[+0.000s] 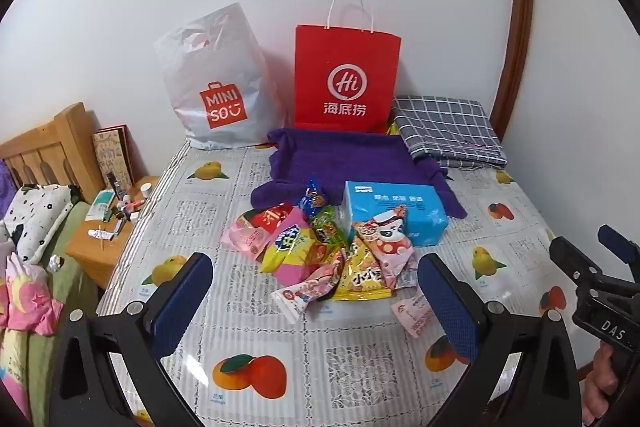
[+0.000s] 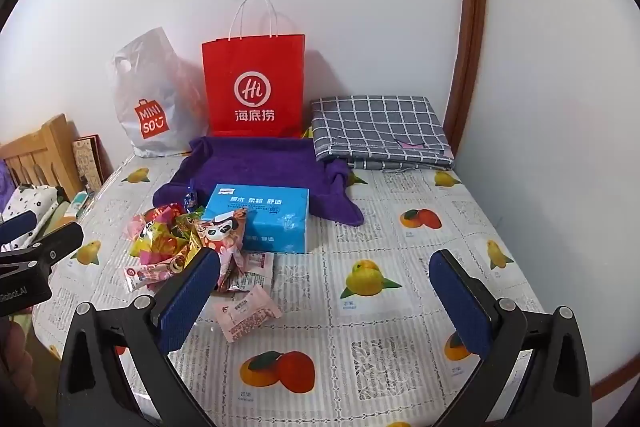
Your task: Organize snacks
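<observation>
From the left we see our left gripper (image 1: 314, 293) spread wide and empty above the heap of snack packets (image 1: 324, 255) on the fruit-print tablecloth (image 2: 360, 355), the blue tissue box (image 2: 266, 217) touching it, then our right gripper (image 2: 324, 289) equally wide, holding nothing.

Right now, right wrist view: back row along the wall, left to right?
White plastic bag → red paper bag → folded checked cloth.
</observation>
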`<act>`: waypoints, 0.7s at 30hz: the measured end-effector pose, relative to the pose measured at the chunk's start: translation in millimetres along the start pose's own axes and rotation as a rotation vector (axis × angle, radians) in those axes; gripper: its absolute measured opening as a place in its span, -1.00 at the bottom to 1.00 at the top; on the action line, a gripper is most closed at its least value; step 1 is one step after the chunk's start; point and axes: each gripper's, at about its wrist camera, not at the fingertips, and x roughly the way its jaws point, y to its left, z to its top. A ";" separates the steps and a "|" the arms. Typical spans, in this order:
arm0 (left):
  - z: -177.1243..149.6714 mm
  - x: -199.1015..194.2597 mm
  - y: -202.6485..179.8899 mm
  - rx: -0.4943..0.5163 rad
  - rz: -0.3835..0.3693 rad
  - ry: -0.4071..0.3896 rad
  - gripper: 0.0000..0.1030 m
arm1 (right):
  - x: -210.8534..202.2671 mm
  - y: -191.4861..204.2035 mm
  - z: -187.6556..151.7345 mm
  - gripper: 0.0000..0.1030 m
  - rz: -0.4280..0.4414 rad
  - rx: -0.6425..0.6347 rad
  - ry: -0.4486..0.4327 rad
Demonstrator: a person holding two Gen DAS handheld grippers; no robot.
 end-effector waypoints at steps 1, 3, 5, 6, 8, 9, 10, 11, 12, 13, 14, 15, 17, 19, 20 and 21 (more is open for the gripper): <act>0.9 0.6 -2.7 0.001 0.004 0.006 0.99 | -0.4 -0.9 -1.2 0.99 0.001 0.004 0.002; 3.3 -1.0 -4.9 0.004 -0.009 0.002 0.99 | -3.6 -2.1 -2.2 0.99 -0.005 -0.001 -0.012; 3.7 -1.3 -6.7 0.004 -0.012 -0.004 0.99 | -6.1 -3.8 -5.0 0.99 0.003 0.007 -0.012; 2.5 -1.5 -8.0 0.005 -0.013 -0.008 0.99 | -7.4 -4.5 -6.9 0.99 0.005 0.011 -0.012; 2.6 -3.2 -6.5 -0.001 -0.024 -0.012 0.99 | -3.6 -5.1 -2.1 0.99 -0.010 0.009 0.007; 2.6 -3.1 -6.7 -0.001 -0.023 -0.011 0.99 | -6.2 -3.8 -4.8 0.99 -0.014 0.011 0.000; 1.5 -3.4 -6.7 -0.001 -0.024 -0.014 0.99 | -6.1 -4.4 -4.8 0.99 -0.017 0.012 0.002; 0.7 -3.5 -6.7 0.000 -0.025 -0.015 0.99 | -6.2 -4.4 -4.8 0.99 -0.018 0.011 0.003; 0.5 -3.6 -6.7 0.000 -0.027 -0.014 0.99 | -6.4 -4.3 -4.7 0.99 -0.018 0.011 0.003; 0.5 -3.8 -6.8 0.000 -0.029 -0.013 0.99 | -6.8 -3.9 -5.0 0.99 -0.018 0.010 0.004; -0.9 -2.6 -6.7 -0.001 -0.031 -0.012 0.99 | -7.2 -3.6 -4.9 0.99 -0.018 0.010 0.004; -1.0 -2.4 -6.8 -0.002 -0.030 -0.010 0.99 | -7.7 -3.2 -4.7 0.99 -0.019 0.009 0.004; -1.5 -2.2 -6.1 -0.002 -0.032 -0.010 0.99 | -9.0 -2.5 -4.3 0.99 -0.018 0.007 0.002; -0.8 -1.8 -6.3 -0.001 -0.034 -0.008 0.99 | -5.3 -4.8 -4.8 0.99 -0.014 0.010 0.004; -0.9 -1.7 -6.4 -0.001 -0.032 -0.009 0.99 | -5.3 -4.6 -4.7 0.99 -0.015 0.010 0.005; -1.0 -1.6 -6.6 -0.001 -0.031 -0.009 0.99 | -5.7 -4.9 -5.4 0.99 -0.016 0.009 0.003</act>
